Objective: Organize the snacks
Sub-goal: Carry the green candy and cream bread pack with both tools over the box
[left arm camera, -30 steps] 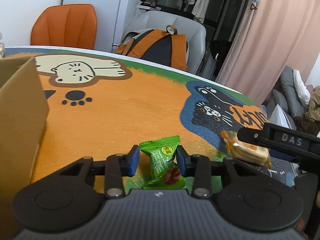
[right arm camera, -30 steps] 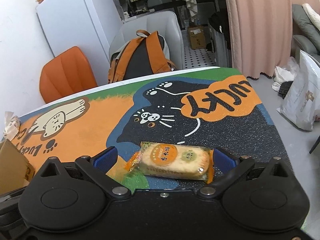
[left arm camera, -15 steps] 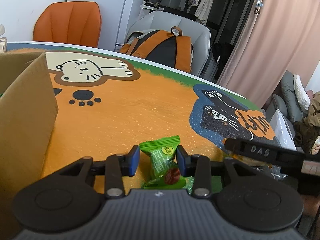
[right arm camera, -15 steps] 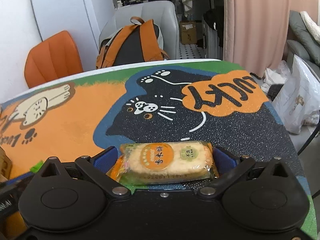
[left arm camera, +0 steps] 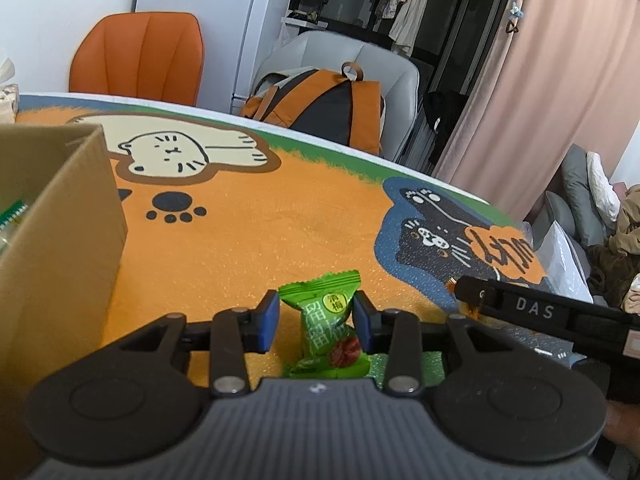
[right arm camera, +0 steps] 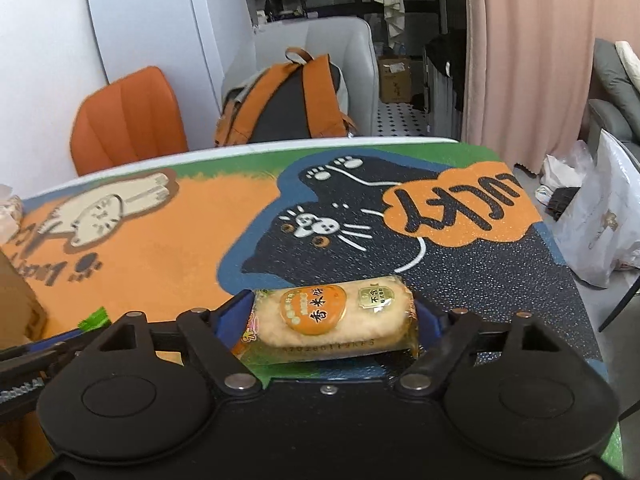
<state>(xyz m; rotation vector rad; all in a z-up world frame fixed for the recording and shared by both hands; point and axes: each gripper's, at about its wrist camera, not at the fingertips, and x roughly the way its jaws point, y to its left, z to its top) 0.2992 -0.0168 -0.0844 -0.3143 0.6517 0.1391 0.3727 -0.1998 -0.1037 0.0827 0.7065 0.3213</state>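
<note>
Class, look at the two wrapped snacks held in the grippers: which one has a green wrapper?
The green plum candy, clamped in the left gripper. The other, the rice cracker in the right gripper, has a clear wrapper with an orange label.

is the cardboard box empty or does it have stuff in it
Not empty. In the left wrist view the open cardboard box shows a green-edged wrapper inside at the frame's left edge; how full it is cannot be told.
</note>
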